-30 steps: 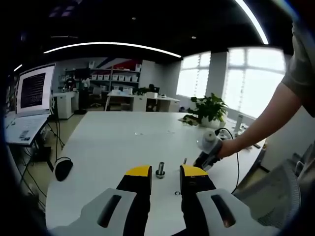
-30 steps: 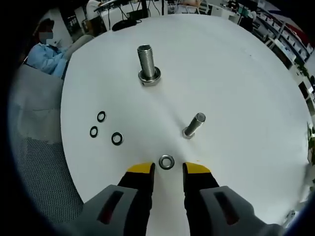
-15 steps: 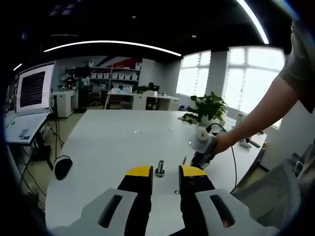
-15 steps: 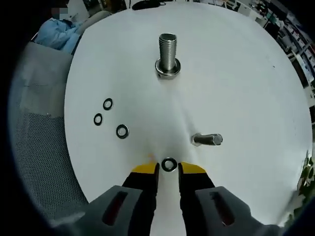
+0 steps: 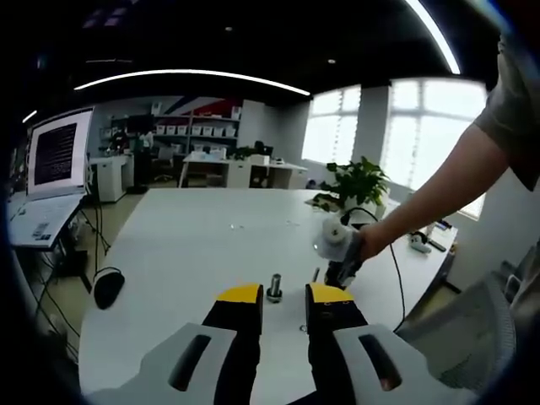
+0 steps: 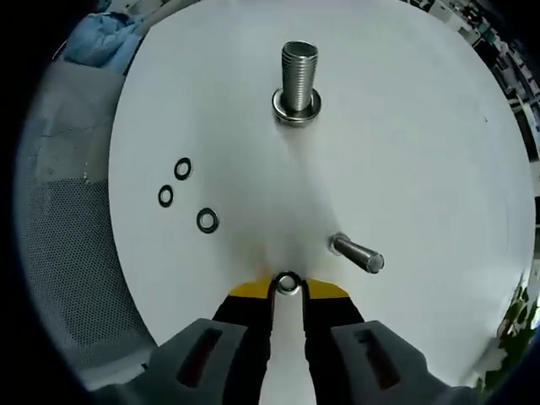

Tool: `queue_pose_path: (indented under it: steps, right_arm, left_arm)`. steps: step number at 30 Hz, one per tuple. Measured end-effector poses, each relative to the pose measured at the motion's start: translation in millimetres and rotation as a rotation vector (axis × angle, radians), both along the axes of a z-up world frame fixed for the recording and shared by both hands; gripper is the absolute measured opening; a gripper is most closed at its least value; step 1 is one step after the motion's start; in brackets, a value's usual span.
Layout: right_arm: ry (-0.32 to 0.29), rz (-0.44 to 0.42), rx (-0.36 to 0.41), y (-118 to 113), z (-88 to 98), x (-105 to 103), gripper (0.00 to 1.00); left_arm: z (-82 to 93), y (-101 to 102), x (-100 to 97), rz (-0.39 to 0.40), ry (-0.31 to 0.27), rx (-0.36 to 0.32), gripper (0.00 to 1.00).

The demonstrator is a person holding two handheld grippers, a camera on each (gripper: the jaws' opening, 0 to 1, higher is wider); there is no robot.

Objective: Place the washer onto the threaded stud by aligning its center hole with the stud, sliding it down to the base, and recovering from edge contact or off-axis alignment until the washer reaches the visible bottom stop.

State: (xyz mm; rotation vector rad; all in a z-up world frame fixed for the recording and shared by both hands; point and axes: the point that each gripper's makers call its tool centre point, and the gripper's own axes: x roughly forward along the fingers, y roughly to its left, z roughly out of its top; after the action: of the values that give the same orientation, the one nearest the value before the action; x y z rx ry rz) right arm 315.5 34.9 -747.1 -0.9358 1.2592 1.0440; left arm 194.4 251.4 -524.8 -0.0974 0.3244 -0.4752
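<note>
The white table (image 6: pixel 422 152) carries no tray or bin; everything lies loose on its bare top. Take the big threaded stud (image 6: pixel 299 80) as the landmark: it stands upright on its wide base near the middle of the table in the right gripper view.

The right gripper (image 6: pixel 288 288) sits well on the near side of the stud, its yellow-tipped jaws drawn in close on either side of a washer (image 6: pixel 288 282), which lies flat between the tips at the tabletop. The pads look to be touching it or nearly so (I cannot tell whether they truly pinch it). Between the stud and the gripper, off to the gripper's right, a smaller bolt (image 6: pixel 358 252) leans tilted, close beside the right jaw. Three spare washers (image 6: pixel 207 220) lie in a loose cluster to the stud's near left, apart from each other and close to the table's curved edge, beyond which is a grey mesh chair (image 6: pixel 72 253). The stretch of table straight between washer and stud is bare.

In the left gripper view, the left gripper (image 5: pixel 283 297) hovers low over the table with its jaws parted and holding nothing; the stud (image 5: pixel 274 288) shows small in the gap just beyond them. A person's hand (image 5: pixel 371 239) holds the right gripper (image 5: pixel 342 253) just right of the stud, tipped down at the table. A black mouse (image 5: pixel 108 288) lies at the far left edge, and a potted plant (image 5: pixel 359 187) at the far side.
</note>
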Motion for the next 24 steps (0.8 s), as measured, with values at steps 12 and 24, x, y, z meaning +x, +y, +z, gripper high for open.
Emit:
queue_pose_path:
  steps: [12, 24]
  right_arm:
    - [-0.027, 0.024, -0.077, 3.3, -0.2, -3.0, 0.15]
    - [-0.07, 0.036, -0.106, 1.8, -0.1, -3.0, 0.15]
  left_arm:
    - [-1.8, 1.8, 0.2, 0.006, 0.005, 0.016, 0.17]
    - [-2.4, 2.6, 0.3, 0.011, 0.006, 0.026, 0.16]
